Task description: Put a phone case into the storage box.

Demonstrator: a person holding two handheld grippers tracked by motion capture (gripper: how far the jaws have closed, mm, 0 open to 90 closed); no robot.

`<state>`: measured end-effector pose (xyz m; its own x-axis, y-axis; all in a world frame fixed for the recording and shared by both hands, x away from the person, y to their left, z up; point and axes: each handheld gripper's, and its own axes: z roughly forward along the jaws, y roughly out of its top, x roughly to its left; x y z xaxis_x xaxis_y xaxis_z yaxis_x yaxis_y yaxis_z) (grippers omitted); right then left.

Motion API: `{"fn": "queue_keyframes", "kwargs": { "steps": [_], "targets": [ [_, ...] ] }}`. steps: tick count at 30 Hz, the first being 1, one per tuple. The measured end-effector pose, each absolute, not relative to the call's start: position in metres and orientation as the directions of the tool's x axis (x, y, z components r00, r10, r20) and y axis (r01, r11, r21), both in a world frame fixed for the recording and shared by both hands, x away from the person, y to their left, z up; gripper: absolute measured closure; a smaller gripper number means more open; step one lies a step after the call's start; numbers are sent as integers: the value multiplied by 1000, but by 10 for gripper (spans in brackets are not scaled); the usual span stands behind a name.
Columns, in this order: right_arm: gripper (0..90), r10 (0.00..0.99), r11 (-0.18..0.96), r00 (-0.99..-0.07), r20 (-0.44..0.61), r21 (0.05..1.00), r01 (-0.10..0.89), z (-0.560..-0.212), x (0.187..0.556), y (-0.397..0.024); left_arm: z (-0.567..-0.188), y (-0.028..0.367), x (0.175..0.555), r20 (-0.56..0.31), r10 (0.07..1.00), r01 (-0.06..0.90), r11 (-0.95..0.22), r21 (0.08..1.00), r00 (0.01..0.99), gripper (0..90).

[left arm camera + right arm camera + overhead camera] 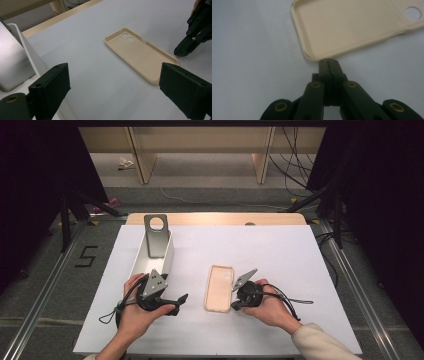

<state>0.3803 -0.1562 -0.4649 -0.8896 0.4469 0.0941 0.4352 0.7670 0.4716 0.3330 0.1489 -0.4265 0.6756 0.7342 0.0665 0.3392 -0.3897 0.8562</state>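
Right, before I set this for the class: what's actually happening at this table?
A person sits at a white table with a two-jaw gripper in each hand. A beige phone case lies open side up between them. The right gripper, jaws pressed together, has its tips at the case's near edge, holding nothing. The left gripper is open and points toward the case from the other side. Behind it stands a white box with a grey phone-like slab leaning in it.

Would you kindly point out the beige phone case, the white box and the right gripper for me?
beige phone case (pixel 219 290): high view, middle of its open inner face.
white box (pixel 168 256): high view, its right wall.
right gripper (pixel 328 60): right gripper view, tips of its closed jaws beside the case's edge.
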Motion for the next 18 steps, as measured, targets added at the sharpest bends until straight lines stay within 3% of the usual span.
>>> {"fn": "queue_keyframes", "kwargs": {
  "steps": [4,18],
  "targets": [
    [900,457,766,-887,72,475,433,-462,382,-161,-426,148,332,70,731,337,-395,855,679,92],
    [457,523,726,-852,20,514,457,-459,391,-179,-426,146,333,73,721,331,-402,854,689,97]
  ]
}}
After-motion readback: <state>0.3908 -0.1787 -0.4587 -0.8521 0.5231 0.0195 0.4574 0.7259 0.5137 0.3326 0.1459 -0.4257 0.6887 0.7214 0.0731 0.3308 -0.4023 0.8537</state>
